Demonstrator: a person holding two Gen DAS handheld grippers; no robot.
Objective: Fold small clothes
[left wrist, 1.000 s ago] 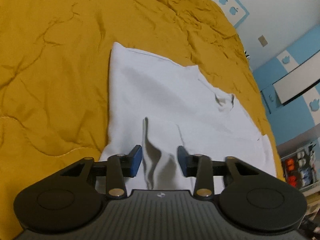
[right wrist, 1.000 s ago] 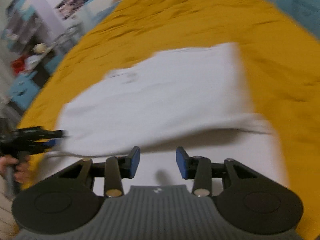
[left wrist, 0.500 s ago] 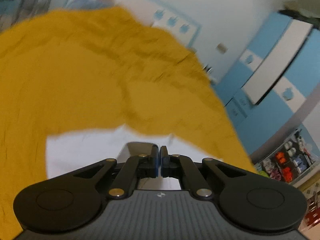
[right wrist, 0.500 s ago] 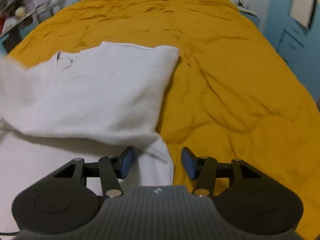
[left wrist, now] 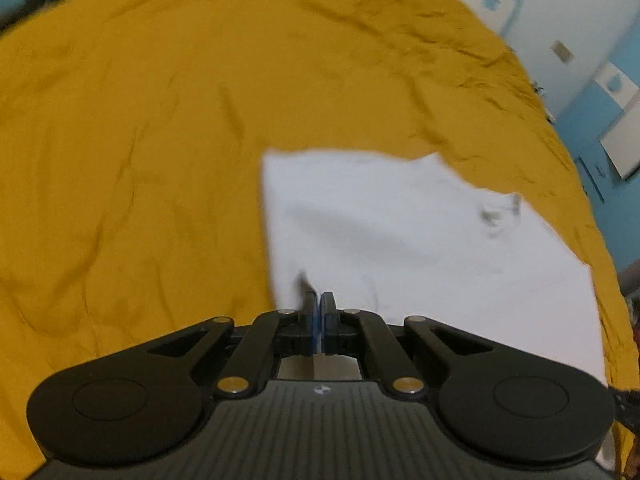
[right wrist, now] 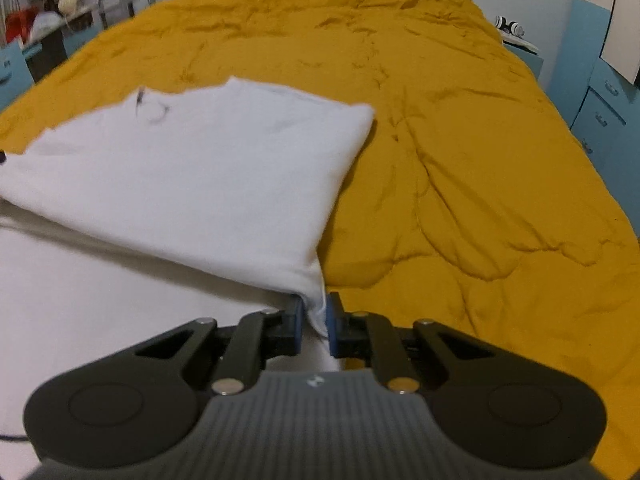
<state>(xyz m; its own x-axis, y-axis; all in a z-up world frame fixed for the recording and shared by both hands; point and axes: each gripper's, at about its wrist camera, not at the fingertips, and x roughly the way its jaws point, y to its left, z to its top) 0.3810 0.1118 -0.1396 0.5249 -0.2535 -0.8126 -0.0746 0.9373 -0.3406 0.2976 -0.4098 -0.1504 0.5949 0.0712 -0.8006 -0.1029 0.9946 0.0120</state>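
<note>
A white garment [left wrist: 400,240] lies partly folded on the yellow bedspread [left wrist: 120,160]. In the left wrist view my left gripper [left wrist: 319,312] is shut at the garment's near left edge, with a thin bit of cloth between the jaws. In the right wrist view the garment [right wrist: 200,176] has an upper layer folded over a lower one. My right gripper [right wrist: 314,316] is shut on the near right corner of that cloth, which bunches between the blue pads.
The yellow bedspread [right wrist: 460,160] stretches far ahead and to the right of the garment. Blue cabinets [right wrist: 600,100] stand to the right of the bed. Shelves with clutter [right wrist: 40,20] stand at the far left.
Both grippers were open a second ago. The left one closed on the garment's edge first; the right one has now closed on the near right corner.
</note>
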